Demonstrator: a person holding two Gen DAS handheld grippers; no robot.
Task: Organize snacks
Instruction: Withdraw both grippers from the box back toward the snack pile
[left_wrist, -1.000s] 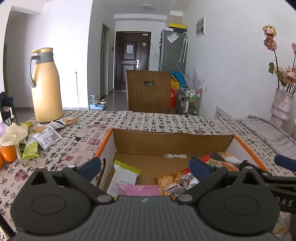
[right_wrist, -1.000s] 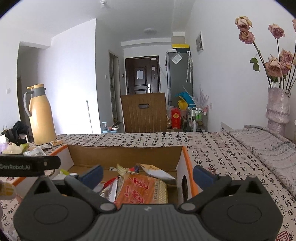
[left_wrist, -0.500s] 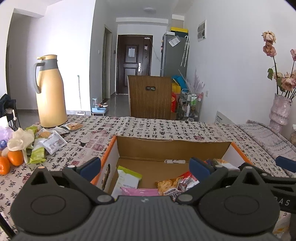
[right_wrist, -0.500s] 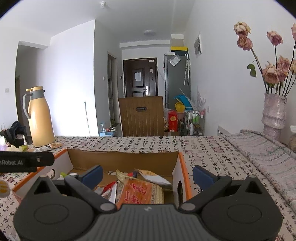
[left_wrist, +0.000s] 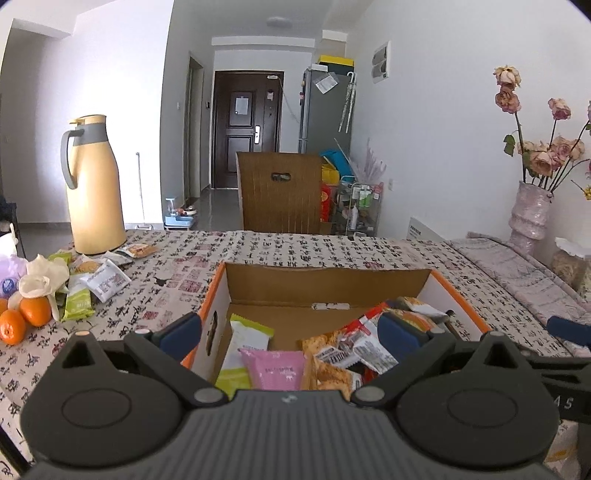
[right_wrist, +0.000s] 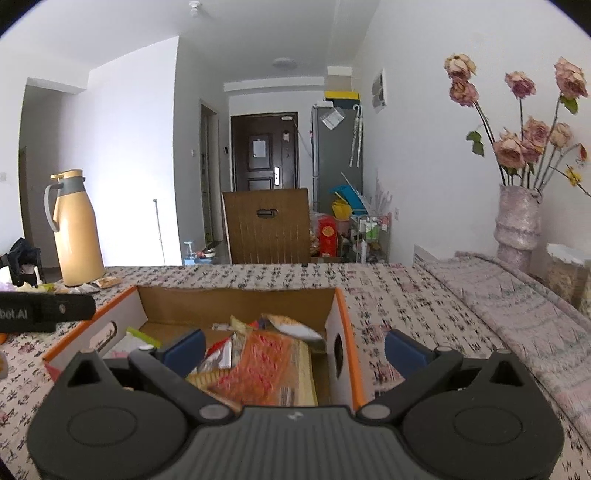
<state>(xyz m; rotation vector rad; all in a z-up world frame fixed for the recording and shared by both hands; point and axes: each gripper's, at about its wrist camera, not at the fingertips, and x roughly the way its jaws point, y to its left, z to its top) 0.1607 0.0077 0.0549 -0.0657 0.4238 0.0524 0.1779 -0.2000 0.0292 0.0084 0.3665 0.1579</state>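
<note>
On the patterned tablecloth (left_wrist: 295, 254), sitting open-topped: a cardboard box (left_wrist: 325, 275) with orange-edged walls, already holding a jumble of snack packets. Lying inside the box, toward its left wall: a pink packet (left_wrist: 275, 369) overlapping a white-and-green packet (left_wrist: 243, 339). Piling up toward the box's right wall: red, white and orange wrappers (left_wrist: 354, 349), with a large orange-red bag (right_wrist: 266, 365) on top in the right wrist view, slightly blurred.

Hovering over the box's near edge: the left gripper (left_wrist: 290, 332), fingers spread wide and holding nothing. Hovering over the box's right wall: the right gripper (right_wrist: 293, 349), fingers likewise parted and empty, straddling that wall. Both probably poised this way for reaching in or fetching more.

Waiting well to the left of the box: loose snack packets (left_wrist: 99, 280) scattered flat on the cloth, likely the ones not yet gathered. Sitting beside them, further left of the box: oranges (left_wrist: 26, 319). Standing behind those packets: a tall yellow thermos jug (left_wrist: 94, 184). Standing far right of the box, against the wall: a vase of dried roses (left_wrist: 530, 218).
</note>
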